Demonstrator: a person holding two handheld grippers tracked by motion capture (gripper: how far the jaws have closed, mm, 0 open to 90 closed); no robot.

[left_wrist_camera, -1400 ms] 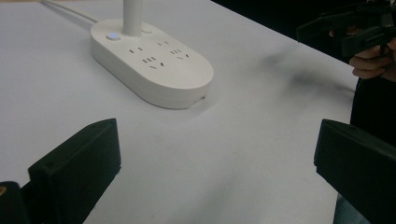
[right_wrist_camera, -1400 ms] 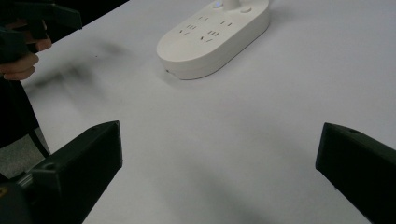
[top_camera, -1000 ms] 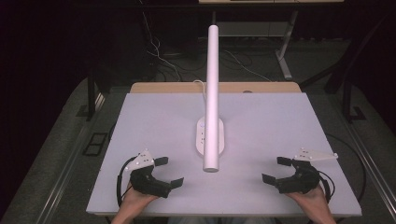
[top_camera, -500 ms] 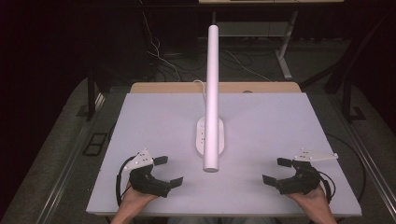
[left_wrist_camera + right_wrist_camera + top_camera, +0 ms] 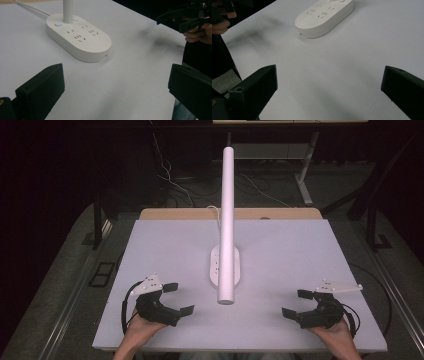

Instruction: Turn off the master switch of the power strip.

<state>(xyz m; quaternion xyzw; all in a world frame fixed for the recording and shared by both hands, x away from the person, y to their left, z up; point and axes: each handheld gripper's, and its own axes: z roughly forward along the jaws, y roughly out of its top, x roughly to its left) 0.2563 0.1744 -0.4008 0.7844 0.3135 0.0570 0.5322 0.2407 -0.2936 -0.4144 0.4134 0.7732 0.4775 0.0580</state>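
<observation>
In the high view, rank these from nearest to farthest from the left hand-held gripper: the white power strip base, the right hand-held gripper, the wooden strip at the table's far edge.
From the left hand-held gripper, at the near left:
1. White power strip base, mid-table, just forward and to its right.
2. Right hand-held gripper, across the table at the near right.
3. Wooden strip, along the far edge.

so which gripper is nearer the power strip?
Left, slightly. The left gripper sits near the table's front edge, left of the power strip. The right gripper sits front right, a bit farther off. Both open, neither touching it.
</observation>
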